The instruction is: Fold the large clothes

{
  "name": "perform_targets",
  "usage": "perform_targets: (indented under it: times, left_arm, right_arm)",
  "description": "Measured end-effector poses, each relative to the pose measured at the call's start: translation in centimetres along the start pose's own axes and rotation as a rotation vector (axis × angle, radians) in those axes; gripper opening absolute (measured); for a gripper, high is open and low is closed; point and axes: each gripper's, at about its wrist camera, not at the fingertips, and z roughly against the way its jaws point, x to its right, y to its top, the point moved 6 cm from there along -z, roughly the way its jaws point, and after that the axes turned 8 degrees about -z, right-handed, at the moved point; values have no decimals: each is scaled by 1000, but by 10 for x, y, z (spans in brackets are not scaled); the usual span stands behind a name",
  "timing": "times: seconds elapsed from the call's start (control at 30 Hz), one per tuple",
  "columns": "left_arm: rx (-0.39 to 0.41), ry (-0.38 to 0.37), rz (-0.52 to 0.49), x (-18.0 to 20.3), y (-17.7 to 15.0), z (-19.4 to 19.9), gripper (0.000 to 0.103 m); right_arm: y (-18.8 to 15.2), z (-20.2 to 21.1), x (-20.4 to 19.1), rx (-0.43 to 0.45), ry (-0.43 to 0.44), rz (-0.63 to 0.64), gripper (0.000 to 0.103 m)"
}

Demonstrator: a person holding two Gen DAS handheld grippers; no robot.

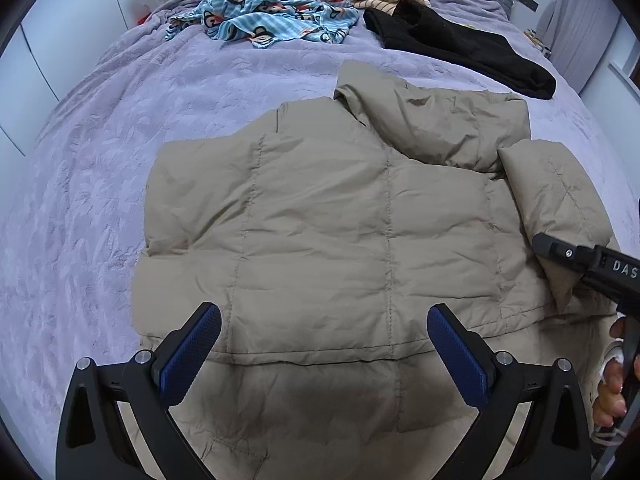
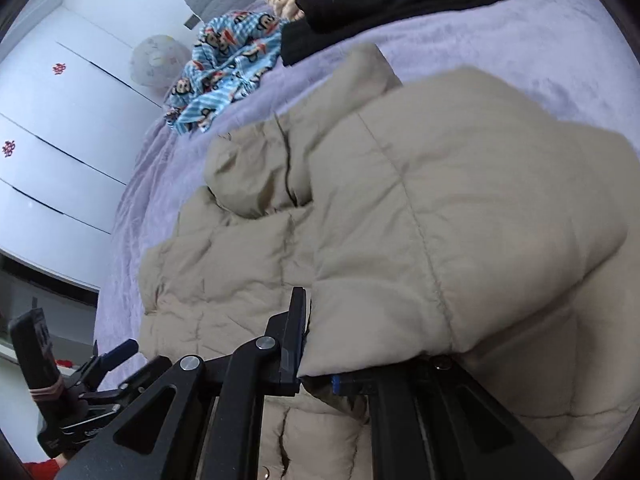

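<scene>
The beige puffer jacket (image 1: 340, 216) lies flat, back up, in the middle of the bed (image 1: 80, 200), well short of the far edge where other clothes are heaped. It looks light and puffy, soft with slick shell fabric (likely to spring back and slide out of a shallow pinch), so I judge it best taken at a seam, hem or cuff. Its long axis runs from the near edge of the bed to the far edge, the hood pointing away toward the pillows. The left gripper (image 1: 324, 356) hovers above the hem, jaws wide open and empty. The right gripper (image 2: 316, 360) has its jaws clamped on a sleeve (image 2: 440, 220), lifting it over the body.
</scene>
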Motion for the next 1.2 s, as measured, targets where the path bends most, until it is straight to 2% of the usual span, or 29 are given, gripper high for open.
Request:
perform_targets:
  times: [0.1,0.17,0.2,0.23,0.3,0.43,0.57,0.63,0.67,0.7,0.73,0.8,0.9,1.03,1.1,1.17,1.2]
  left_arm:
    - [0,-25,-2,6,1,-4,103]
    - [-2,-42,-9,13,3,-7,103]
    - [-4,-52,-13,16,4,-8,103]
    - [-2,-63,-16,20,5,-9,103]
    - [4,-82,-24,25,8,-9,103]
    - [29,-124,-36,24,18,-6,103]
    - [77,-171,-28,12,31,0,103]
    - [86,-229,-8,4,34,1,103]
    - [86,-257,4,1,35,1,103]
    - [86,-288,16,-3,36,0,103]
    - [86,-318,30,-5,37,0,103]
    - [88,-380,63,-10,38,0,103]
    - [99,-484,128,-19,40,1,103]
    - [92,-631,217,-30,41,0,103]
    - [73,-710,246,-30,41,-4,103]
    - [42,-763,262,-27,41,-11,103]
    - [31,-783,263,-24,41,-13,103]
  right_arm:
    - [-11,-7,14,-24,-6,-69,11]
    - [-17,-7,14,-48,-8,-99,16]
    - [-17,-6,14,-64,-1,-111,28]
    - [-18,-2,12,-79,14,-123,48]
    - [-22,13,5,-73,37,-128,68]
    - [-22,54,10,26,16,-160,68]
    - [-5,82,43,144,27,-320,68]
    - [6,88,61,186,50,-416,66]
    - [11,88,67,205,75,-461,58]
    - [16,87,69,214,102,-487,25]
    - [21,84,66,209,126,-492,13]
    - [31,78,44,212,137,-417,13]
    - [33,66,-10,180,135,-211,13]
    - [8,35,-79,69,126,55,13]
    - [-13,13,-96,-9,81,141,15]
    - [-31,-6,-101,-67,20,197,21]
    - [-38,-12,-101,-92,10,203,33]
